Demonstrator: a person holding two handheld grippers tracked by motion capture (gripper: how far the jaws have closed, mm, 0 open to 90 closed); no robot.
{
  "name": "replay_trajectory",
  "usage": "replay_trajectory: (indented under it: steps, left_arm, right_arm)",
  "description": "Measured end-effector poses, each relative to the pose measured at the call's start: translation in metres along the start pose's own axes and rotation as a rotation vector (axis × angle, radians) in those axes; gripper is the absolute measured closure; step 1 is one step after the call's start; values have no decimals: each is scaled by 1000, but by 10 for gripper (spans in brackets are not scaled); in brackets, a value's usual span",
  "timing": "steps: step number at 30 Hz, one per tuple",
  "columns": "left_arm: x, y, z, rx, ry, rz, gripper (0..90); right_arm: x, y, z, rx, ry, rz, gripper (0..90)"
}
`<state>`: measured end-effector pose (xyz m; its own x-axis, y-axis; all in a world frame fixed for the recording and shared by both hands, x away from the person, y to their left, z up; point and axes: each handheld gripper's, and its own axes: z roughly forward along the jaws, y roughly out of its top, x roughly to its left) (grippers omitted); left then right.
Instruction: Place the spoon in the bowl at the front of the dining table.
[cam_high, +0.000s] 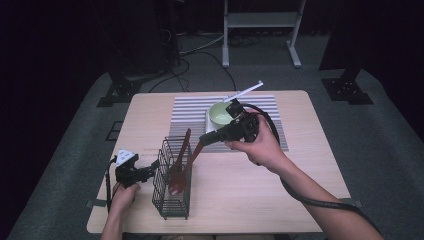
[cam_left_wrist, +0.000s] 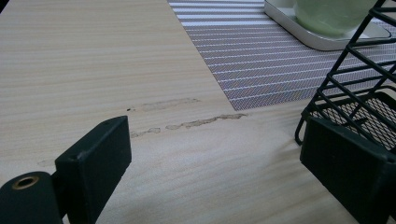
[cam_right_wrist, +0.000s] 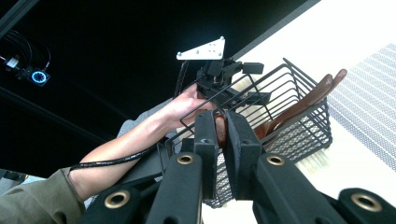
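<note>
Wire basket (cam_high: 171, 182) stands on the table (cam_high: 250, 185) near its front-left corner, a wooden utensil (cam_high: 181, 150) already leaning inside it. Slanting down into the basket from the upper right, the brown spoon (cam_high: 184, 172) has its bowl low inside and its handle top clenched in the right gripper (cam_high: 202, 139), which sits above and right of the rim. Left gripper (cam_high: 154, 167) is nearer, jaws spread, one jaw against the basket's left wall.

black wire basket (cam_high: 172, 180), brown wooden spoon (cam_high: 189, 165), pale green bowl (cam_high: 220, 114), grey-striped mat (cam_high: 270, 107)
</note>
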<state>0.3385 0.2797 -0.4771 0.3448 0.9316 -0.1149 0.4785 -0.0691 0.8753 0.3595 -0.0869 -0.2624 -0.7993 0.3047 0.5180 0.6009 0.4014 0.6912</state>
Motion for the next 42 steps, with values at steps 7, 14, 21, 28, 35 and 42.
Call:
replay_trajectory:
  steps: [7,14,21,28,35,42]
  left_arm:
    - [0,0,0,0,0,2,81]
    - [0,0,0,1,1,2,81]
    - [-1,0,1,-2,4,5,81]
    - [-1,0,0,0,4,5,81]
    - [-1,0,1,-3,4,4,81]
    - [-1,0,1,-2,4,5,81]
  right_arm:
    - [-3,-3,-11,-15,3,12,832]
    - [-5,-8,-24,-22,-8,23,832]
    - [-12,-18,-37,-37,-19,43,832]
    - [-22,-27,-45,-46,-26,68,831]
    - [-34,-37,-49,-51,-38,98,831]
    - [-43,-44,-51,-51,-45,121,831]
